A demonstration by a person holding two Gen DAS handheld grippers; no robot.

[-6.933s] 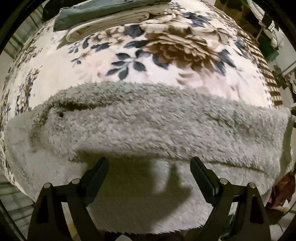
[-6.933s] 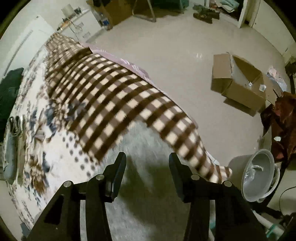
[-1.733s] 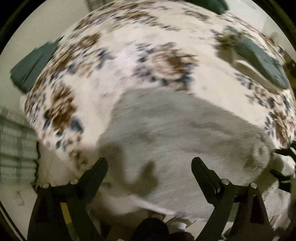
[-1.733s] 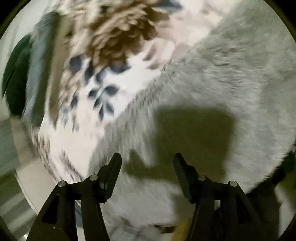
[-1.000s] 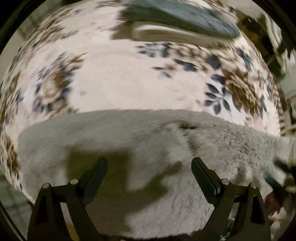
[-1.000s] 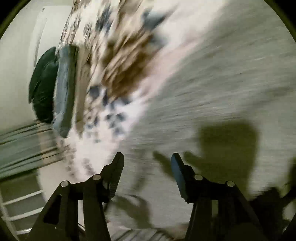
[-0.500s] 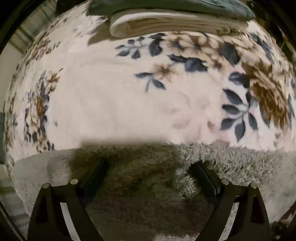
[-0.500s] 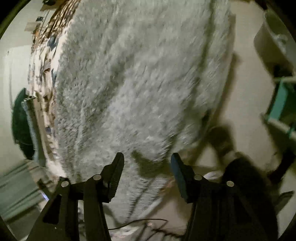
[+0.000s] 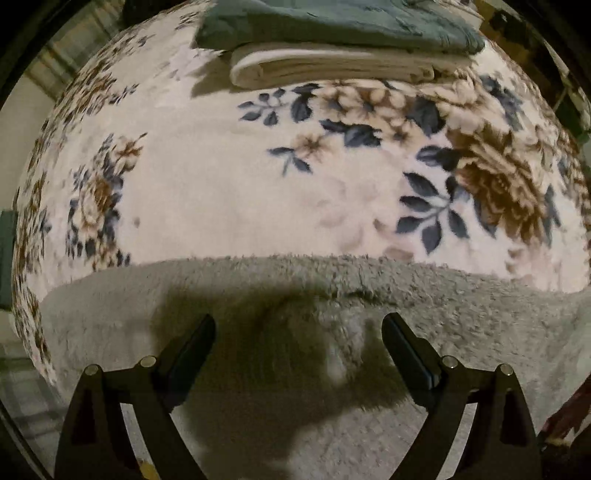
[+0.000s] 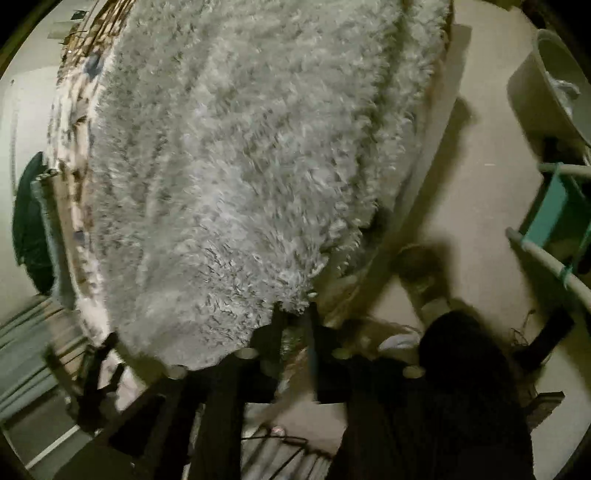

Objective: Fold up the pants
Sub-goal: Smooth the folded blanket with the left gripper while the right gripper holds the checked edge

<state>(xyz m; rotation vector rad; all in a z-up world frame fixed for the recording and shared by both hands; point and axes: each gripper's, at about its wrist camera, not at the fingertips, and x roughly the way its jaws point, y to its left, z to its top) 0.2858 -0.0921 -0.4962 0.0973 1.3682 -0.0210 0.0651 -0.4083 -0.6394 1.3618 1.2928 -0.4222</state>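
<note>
The fuzzy grey pants (image 9: pixel 332 295) lie across the near edge of the floral blanket (image 9: pixel 258 177). My left gripper (image 9: pixel 298 336) is open just above the grey fabric, with nothing between its fingers. In the right wrist view the grey pants (image 10: pixel 240 155) fill most of the frame. My right gripper (image 10: pixel 293 321) is shut on the near edge of the pants, and a tuft of grey pile shows between the closed fingers at the bed's edge.
A folded stack of a teal garment (image 9: pixel 332 22) on a cream one (image 9: pixel 332 68) lies at the far side of the blanket. Beside the bed there is beige floor (image 10: pixel 480 155), a pale bucket (image 10: pixel 546 85) and a teal frame (image 10: pixel 554 206).
My right gripper has closed on the edge of the pants; half a second ago it was open over them. My left gripper stayed open and pulled back a little from the pants' far edge.
</note>
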